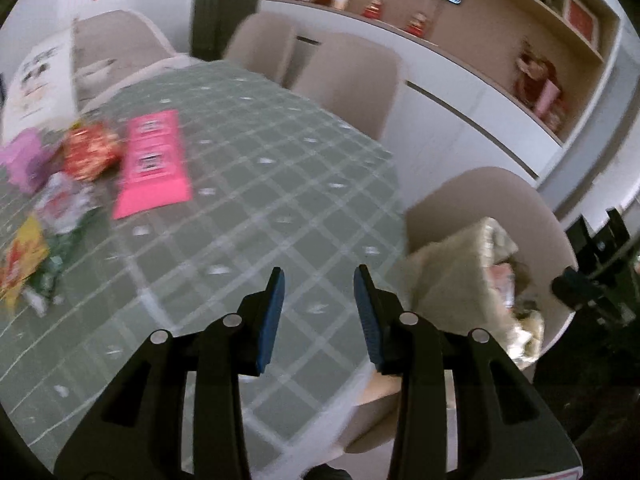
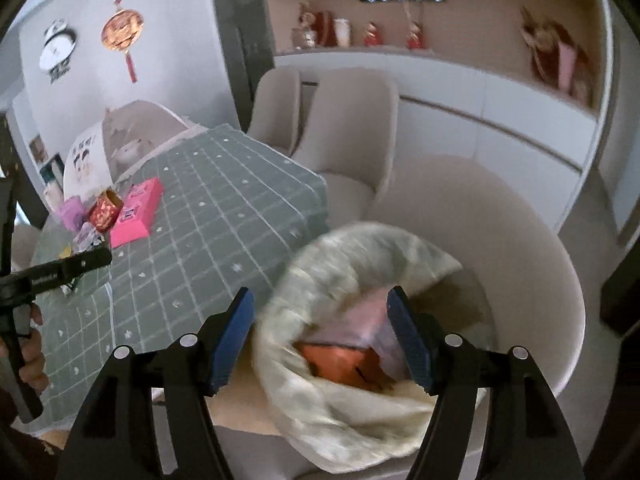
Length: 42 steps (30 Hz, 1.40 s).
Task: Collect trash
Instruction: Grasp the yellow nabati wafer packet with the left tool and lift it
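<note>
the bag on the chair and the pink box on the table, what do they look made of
Bag: looks like thin pale plastic film, slightly glossy; it crumples and slumps in soft folds, though blur leaves it uncertain. Pink box: probably printed cardboard, matte; flat faces, sharp edges, printed panels.

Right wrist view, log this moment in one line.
right gripper: open, empty | crumpled pale plastic bag: on beige chair, holds orange box | left gripper: open, empty

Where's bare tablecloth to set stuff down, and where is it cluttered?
Free: most of the checked tablecloth, from the pink box across to the far chairs and down to the near edge beside the trash bag. The open left claw hangs over bare cloth. Crowded: the corner left of the pink box, where the red tin, purple packet and wrappers bunch up.
</note>
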Tool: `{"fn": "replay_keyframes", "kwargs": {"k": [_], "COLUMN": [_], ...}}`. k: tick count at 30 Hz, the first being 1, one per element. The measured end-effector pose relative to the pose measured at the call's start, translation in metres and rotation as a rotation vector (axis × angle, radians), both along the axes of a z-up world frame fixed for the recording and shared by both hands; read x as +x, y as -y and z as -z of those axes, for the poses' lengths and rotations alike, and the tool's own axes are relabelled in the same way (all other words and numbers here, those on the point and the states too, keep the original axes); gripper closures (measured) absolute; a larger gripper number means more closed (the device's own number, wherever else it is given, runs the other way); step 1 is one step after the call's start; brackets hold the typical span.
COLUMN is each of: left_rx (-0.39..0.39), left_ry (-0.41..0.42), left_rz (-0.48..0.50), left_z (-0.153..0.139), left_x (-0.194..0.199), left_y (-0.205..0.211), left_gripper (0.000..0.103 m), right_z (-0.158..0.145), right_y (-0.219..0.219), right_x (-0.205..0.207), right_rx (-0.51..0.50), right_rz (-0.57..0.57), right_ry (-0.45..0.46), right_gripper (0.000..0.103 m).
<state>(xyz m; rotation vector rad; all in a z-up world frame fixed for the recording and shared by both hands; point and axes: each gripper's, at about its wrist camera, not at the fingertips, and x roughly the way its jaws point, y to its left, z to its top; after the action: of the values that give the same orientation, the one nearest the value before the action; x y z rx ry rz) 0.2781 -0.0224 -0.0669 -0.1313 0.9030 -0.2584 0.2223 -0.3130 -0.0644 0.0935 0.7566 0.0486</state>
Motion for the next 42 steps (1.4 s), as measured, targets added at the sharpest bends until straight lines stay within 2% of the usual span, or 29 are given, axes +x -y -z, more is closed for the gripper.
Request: {"fn": "replay_keyframes", "kwargs": {"k": [4,8,12,16,18,22,31,34,36,39,42], "left_rx": [0.005,0.007,-0.007,0.027,0.043,0.022,-0.030,-0.068,-0.101,-0.003,0.054], "left_ry": [-0.018,-0.042,-0.071,-0.094,-0.113,-0.135,-0.157,-0.131,-0.069,0.002,-0.015], "left_rz": [-0.100,-0.234,-0.386,-0.516,-0.568,-0.605,-0.542,-0.476,-0.373,-0.206,-0.119], "left_z": [0.007,0.017,0.026,0.034,0.038,0.050,0.065,0.066,0.061,0.056,0.057], "left_x": [-0.004,-0.012,-0.028,-0.044,-0.048,-0.053,-0.039,-0.030,-0.023,-0.005,0.017], "left_y": [-0.055,-0.117,-0.186,-0.234,-0.255,-0.286,-0.309,-0.314,-0.318,-0.317,-0.313], "left_gripper": [0.069,0.069,0.069,0.069,0.069,0.069,0.069,0.069,0.069,0.069,0.067], "right_z": [-0.016,-0.018,-0.014,-0.008,-0.001,0.014,0.034,0.039,0.044,0.051,0.059], "right_y": [-0.054,-0.114,-0.174,-0.217,-0.241,-0.279,-0.312,-0.317,-0.319,-0.319,-0.317], "right_x": [0.018,0.037,0.056,0.069,0.074,0.078,0.087,0.088,0.089,0.090,0.092], "right_rx": [-0.018,-0.025,-0.022,-0.011,-0.006,-0.023,-0.052,-0.057,-0.058,-0.053,-0.045], "right_rz": [-0.082,-0.184,-0.296,-0.355,-0.385,-0.437,-0.436,-0.437,-0.437,-0.424,-0.405], "right_ry": [0.038,0.051,0.035,0.011,-0.010,-0.061,-0.130,-0.147,-0.159,-0.181,-0.204], "right_gripper": [0.038,0.038,0.038,0.038,0.038,0.038,0.038,0.038,0.038,0.038,0.038]}}
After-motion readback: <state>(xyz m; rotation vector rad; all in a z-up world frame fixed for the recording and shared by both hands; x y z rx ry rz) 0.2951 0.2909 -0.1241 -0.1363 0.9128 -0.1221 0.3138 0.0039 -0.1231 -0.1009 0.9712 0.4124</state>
